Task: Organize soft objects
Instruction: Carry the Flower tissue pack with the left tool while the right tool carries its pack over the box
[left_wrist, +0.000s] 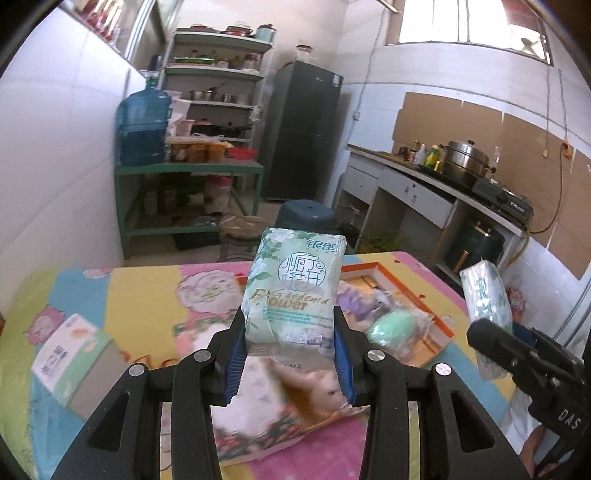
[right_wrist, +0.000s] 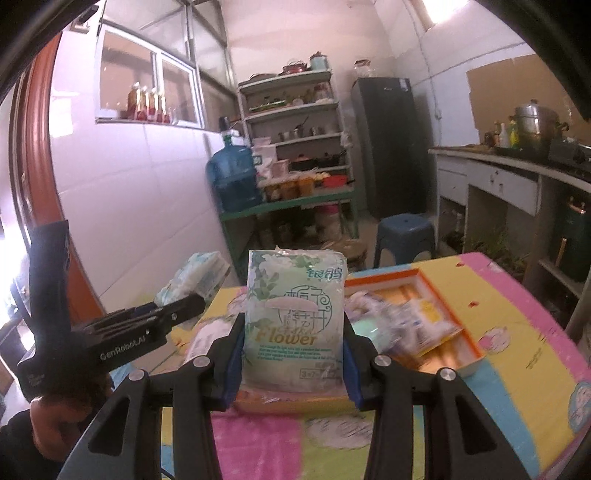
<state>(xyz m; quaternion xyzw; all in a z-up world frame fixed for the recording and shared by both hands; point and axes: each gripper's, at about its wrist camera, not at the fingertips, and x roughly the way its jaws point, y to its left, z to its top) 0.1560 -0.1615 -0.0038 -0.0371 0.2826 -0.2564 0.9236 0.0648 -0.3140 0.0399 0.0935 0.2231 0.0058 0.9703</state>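
In the left wrist view my left gripper (left_wrist: 290, 343) is shut on a green-and-white tissue pack (left_wrist: 295, 288), which stands upright between the blue pads above the table. The right gripper (left_wrist: 491, 332) reaches in at the right edge with a second, similar pack (left_wrist: 485, 291) in its grip. The right wrist view shows that second pack (right_wrist: 295, 317) clamped upright in my right gripper (right_wrist: 293, 354). At its left, the left gripper (right_wrist: 184, 304) carries the first pack (right_wrist: 195, 273). An orange-rimmed tray (right_wrist: 424, 282) on the table holds several wrapped soft items, among them a mint-green one (left_wrist: 395, 328).
A colourful patchwork cloth covers the table (left_wrist: 147, 295). On it are a small carton (left_wrist: 74, 358) at the left and a flat printed package (left_wrist: 280, 413) under my left gripper. Beyond the table are a blue stool (right_wrist: 404, 229), green shelving (left_wrist: 188, 170) and a counter (left_wrist: 424, 177).
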